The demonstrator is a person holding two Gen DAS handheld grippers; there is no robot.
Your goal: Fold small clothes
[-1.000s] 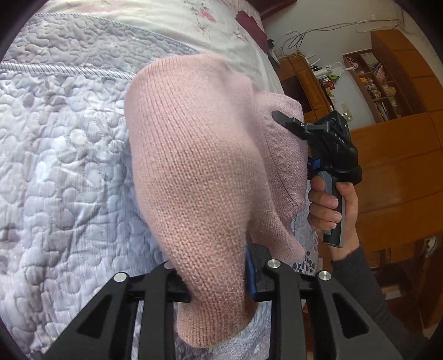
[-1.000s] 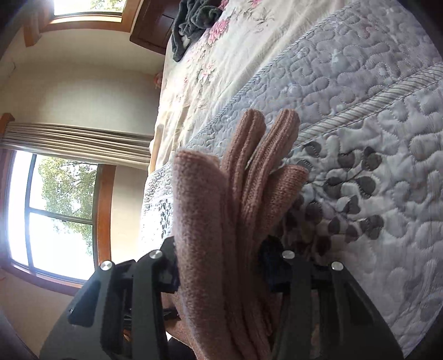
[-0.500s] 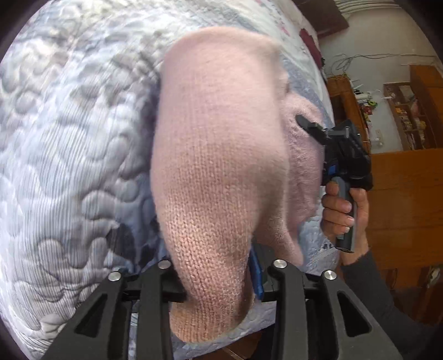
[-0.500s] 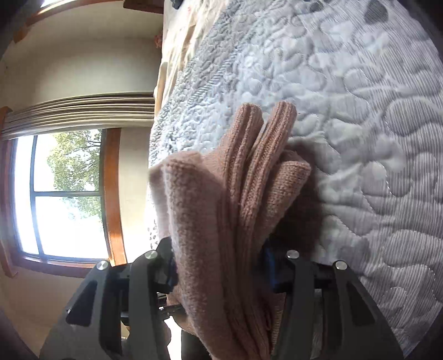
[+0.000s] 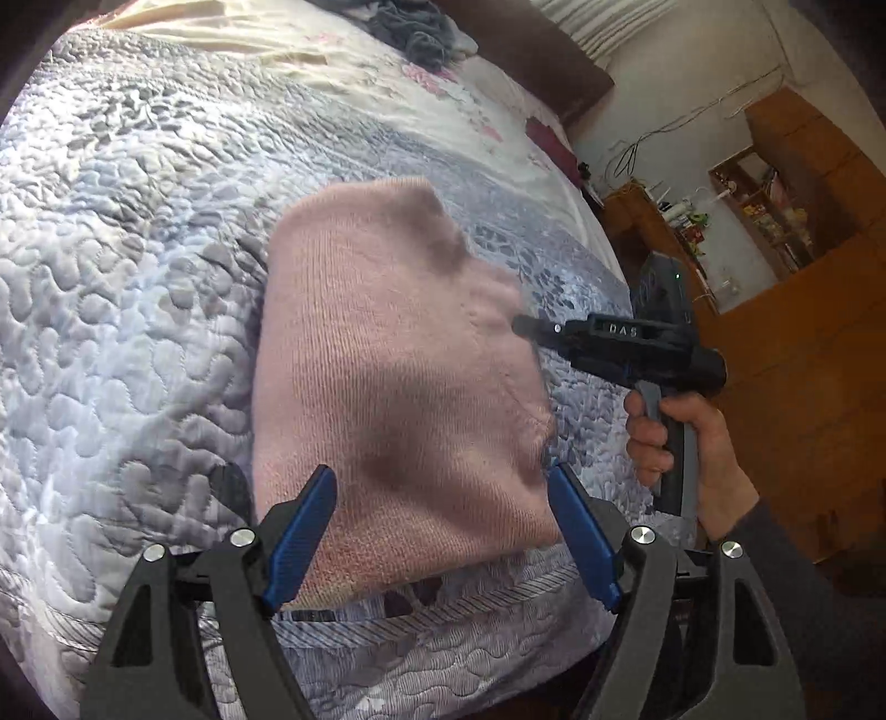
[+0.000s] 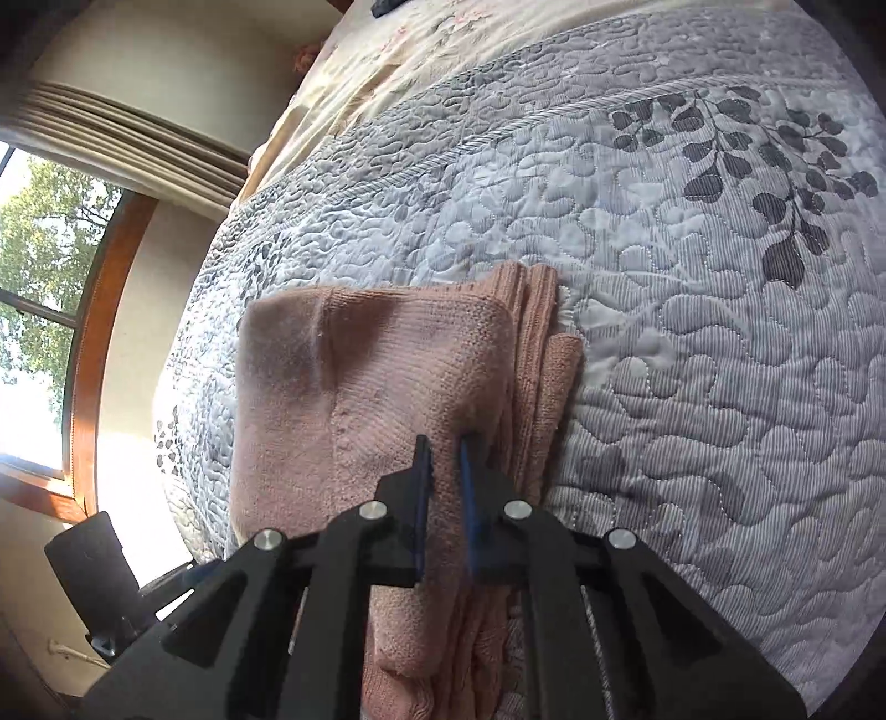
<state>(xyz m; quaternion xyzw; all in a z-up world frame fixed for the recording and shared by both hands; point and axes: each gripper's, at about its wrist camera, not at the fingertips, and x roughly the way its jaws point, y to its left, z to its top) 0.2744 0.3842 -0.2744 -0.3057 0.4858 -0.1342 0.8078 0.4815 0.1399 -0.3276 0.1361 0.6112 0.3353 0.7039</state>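
Note:
A folded pink knit sweater (image 5: 387, 376) lies flat on the grey quilted bedspread (image 5: 111, 277), close to the bed's near edge. My left gripper (image 5: 443, 526) is open, its blue-padded fingers (image 5: 302, 531) spread either side of the sweater's near end and holding nothing. In the right wrist view the sweater (image 6: 360, 376) shows stacked layers along its right side. My right gripper (image 6: 443, 471) is shut on a thin fold of its top layer. From the left wrist view, the right gripper (image 5: 523, 325) touches the sweater's right edge, held by a hand (image 5: 681, 443).
The bedspread (image 6: 692, 332) stretches wide to the right. A heap of grey clothes (image 5: 410, 27) lies near the headboard. Wooden shelves and cabinets (image 5: 786, 232) stand beyond the bed's right side. A window (image 6: 33, 288) and curtain (image 6: 122, 127) are on the left.
The sweater, held up by both grippers before, now lies folded on the bed. My left gripper has opened and let it go. The right one still pinches it.

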